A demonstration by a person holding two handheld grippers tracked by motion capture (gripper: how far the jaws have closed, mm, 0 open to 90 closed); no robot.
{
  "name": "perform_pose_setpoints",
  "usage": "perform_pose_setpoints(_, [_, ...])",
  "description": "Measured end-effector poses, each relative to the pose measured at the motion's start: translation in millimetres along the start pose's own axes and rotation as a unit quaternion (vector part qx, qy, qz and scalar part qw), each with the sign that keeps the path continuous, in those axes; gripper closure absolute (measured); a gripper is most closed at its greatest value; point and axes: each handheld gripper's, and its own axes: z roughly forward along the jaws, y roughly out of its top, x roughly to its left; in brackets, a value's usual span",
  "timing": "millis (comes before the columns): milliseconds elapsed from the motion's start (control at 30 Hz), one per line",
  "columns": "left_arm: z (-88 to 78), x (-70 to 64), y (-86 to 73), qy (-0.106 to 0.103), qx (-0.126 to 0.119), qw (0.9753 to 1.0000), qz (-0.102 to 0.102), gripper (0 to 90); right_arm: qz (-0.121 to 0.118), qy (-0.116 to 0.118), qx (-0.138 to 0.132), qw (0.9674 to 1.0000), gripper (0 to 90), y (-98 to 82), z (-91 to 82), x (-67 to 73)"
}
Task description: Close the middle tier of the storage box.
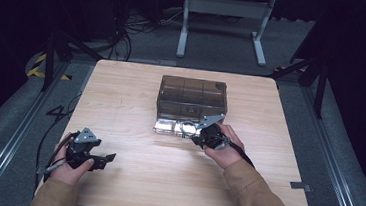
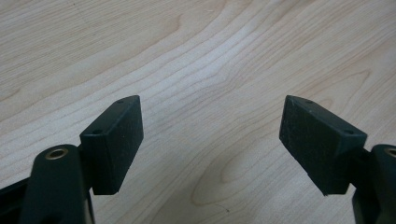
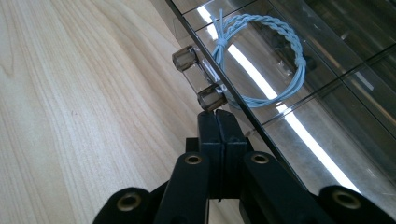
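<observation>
Two right fingers (image 3: pixel 219 140) are pressed together at the clear plastic box's (image 1: pixel 191 96) small handle (image 3: pixel 198 79); my left fingers (image 2: pixel 210 144) stand apart over the wooden tabletop (image 1: pixel 130 168).

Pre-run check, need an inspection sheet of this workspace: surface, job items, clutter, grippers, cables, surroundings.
Surface: wooden table, bare grain.
Job's things: smoky clear box mid-table; its handle beside the right gripper's tips; coiled blue cord behind the clear panel.
Clutter: nothing seen.
Grippers: left gripper open over bare wood; right gripper shut, at the box front.
Cables: black cables on floor beyond table.
Surroundings: dark room, white frame behind.
</observation>
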Motion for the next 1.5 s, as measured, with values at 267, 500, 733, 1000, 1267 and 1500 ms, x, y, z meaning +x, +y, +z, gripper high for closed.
perform_pose_setpoints(267, [0.0, 0.2, 0.0, 0.0, -0.001, 1.0, 0.0, 22.6, 0.004, -0.003, -0.001, 1.0, 90.0, 3.0, 0.3, -5.1])
perform_pose_setpoints(500, [0.0, 0.2, -0.2, 0.0, 0.0, 1.0, -0.002, 22.6, 0.008, -0.003, -0.002, 1.0, 90.0, 5.0, 1.8, -10.6])
perform_pose_setpoints(733, [-0.2, 0.5, -0.1, -0.002, 0.003, 1.0, -0.002, 22.6, 0.015, 0.001, -0.005, 0.9999, 90.0, 7.6, 2.6, -17.6])
perform_pose_setpoints(1000, [0.6, 0.3, -0.4, 0.0, 0.0, 1.0, -0.001, 22.5, 0.019, 0.0, -0.01, 0.9998, 90.0, 9.0, 4.1, -21.8])
perform_pose_setpoints(1267, [0.7, 0.5, -0.4, 0.0, 0.0, 1.0, -0.001, 22.5, 0.02, -0.006, -0.012, 0.9997, 90.0, 11.7, 7.1, -24.4])
perform_pose_setpoints(1500, [0.5, 0.3, -0.5, 0.0, -0.001, 1.0, -0.002, 22.5, 0.024, -0.011, -0.011, 0.9996, 90.0, 14.2, 9.7, -26.9])
